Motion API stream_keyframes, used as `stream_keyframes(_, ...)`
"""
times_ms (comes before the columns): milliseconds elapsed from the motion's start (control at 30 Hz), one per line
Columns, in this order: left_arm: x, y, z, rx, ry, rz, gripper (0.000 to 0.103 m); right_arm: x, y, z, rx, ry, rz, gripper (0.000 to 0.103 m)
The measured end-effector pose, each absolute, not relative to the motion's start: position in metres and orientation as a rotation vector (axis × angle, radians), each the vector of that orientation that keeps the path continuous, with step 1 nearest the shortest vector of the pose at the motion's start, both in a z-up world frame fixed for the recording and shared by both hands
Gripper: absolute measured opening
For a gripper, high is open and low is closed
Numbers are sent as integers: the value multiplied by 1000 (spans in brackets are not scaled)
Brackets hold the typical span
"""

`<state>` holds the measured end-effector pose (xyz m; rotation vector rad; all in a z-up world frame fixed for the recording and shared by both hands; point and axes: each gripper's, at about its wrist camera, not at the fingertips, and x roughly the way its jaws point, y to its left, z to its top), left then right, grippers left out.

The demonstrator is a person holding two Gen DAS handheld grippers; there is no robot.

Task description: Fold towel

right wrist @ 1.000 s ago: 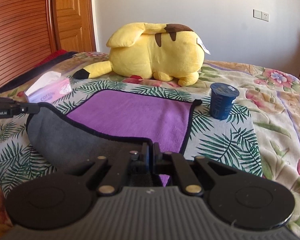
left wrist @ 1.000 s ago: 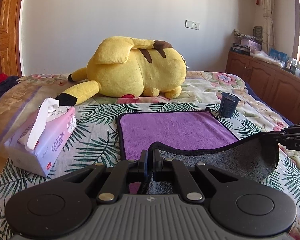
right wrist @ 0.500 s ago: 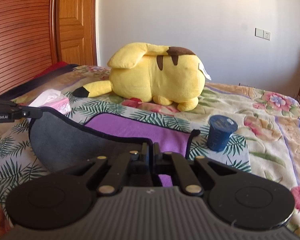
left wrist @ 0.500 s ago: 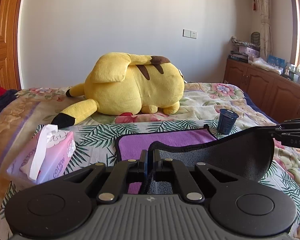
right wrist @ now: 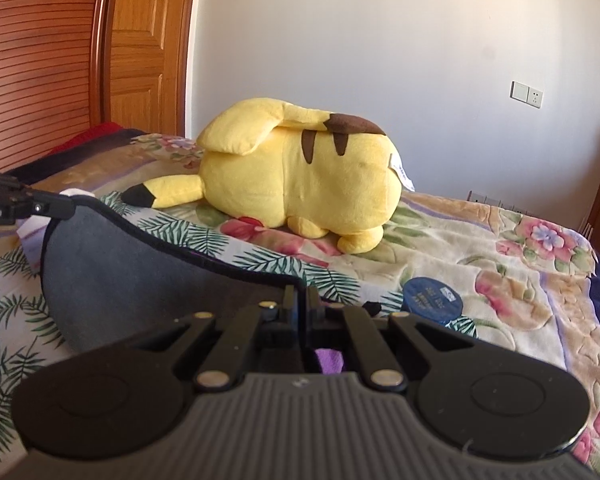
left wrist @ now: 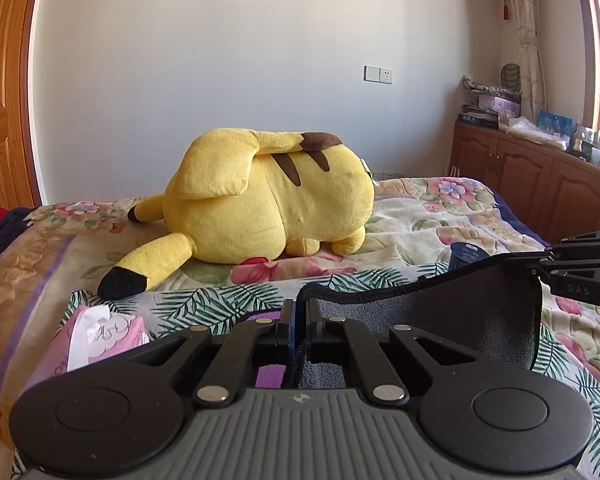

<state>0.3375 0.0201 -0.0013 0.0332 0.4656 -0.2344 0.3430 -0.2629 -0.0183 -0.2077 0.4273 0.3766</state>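
Observation:
The towel [left wrist: 452,316] is purple on one face and grey on the other, with a black hem. My left gripper [left wrist: 300,308] is shut on one near corner of it. My right gripper [right wrist: 300,296] is shut on the other near corner. The near edge hangs lifted between them, grey underside toward the cameras [right wrist: 140,280]. Only slivers of the purple face show under the jaws. The right gripper shows at the right of the left wrist view [left wrist: 580,268], and the left gripper at the left of the right wrist view [right wrist: 28,204].
A big yellow plush toy [left wrist: 268,212] lies on the floral bedspread [left wrist: 440,216] beyond the towel. A dark blue cup [right wrist: 432,300] stands right of the towel. A pink tissue pack [left wrist: 100,340] lies to the left. Wooden cabinets [left wrist: 540,184] line the right wall.
Both grippers have risen and carried the towel's near edge up and forward. More grey underside hangs in view and the flat purple face has dropped out of sight.

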Motion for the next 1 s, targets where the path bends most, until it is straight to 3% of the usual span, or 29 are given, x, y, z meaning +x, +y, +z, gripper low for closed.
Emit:
stream_keyframes(500,387,10,14,107,436,-221,0,385,-265,-21,-230,372,321,4)
stream_keyframes(1000,448,14,-43,116,525,-158,0,431,-261,-67,-271,423,279,4)
